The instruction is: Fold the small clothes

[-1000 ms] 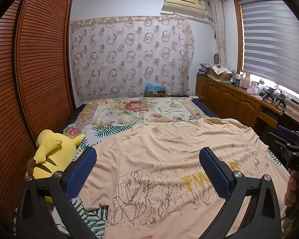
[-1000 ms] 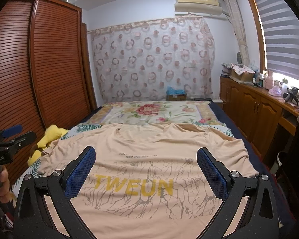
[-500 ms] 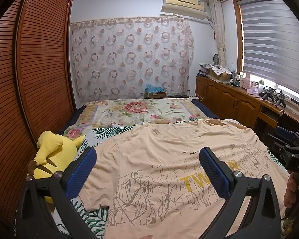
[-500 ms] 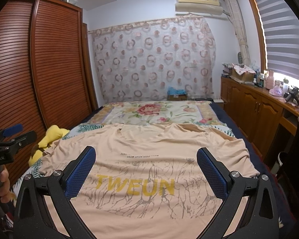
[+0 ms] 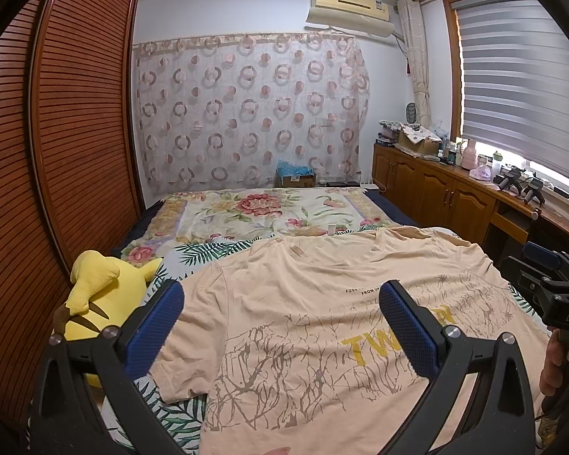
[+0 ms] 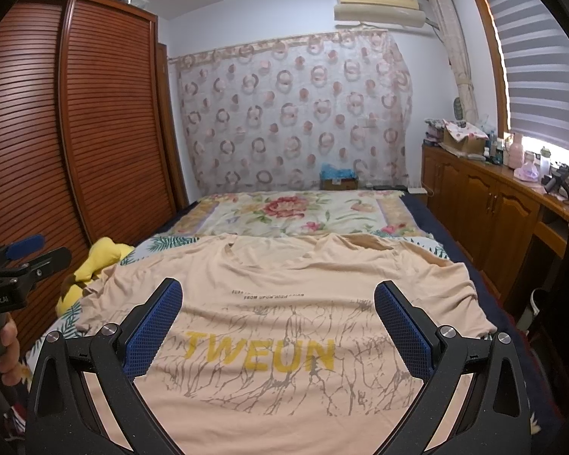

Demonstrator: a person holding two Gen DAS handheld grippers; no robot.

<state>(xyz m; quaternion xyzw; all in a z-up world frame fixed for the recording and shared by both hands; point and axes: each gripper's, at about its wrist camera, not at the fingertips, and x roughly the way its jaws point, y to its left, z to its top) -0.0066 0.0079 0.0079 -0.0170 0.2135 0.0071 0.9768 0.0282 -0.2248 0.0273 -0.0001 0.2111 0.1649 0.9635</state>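
Nothing has shifted since a second ago: both the left gripper [image 5: 280, 318] and right gripper [image 6: 278, 316] hover, jaws spread and empty, over the peach T-shirt [image 6: 284, 284] lying flat on the bed [image 5: 261, 212], so folding seems unstarted, next needing a sleeve or hem pinched.

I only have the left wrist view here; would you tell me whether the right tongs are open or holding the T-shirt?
Observer: The right tongs are open, with nothing between them, above the T-shirt.
Operator: Thank you. The left tongs hide part of the yellow print for me; what does it read?
Observer: It reads TWEUN, all five letters showing.
Operator: And how does the right sleeve lie?
Observer: The right sleeve lies spread out on the bed, not folded in.
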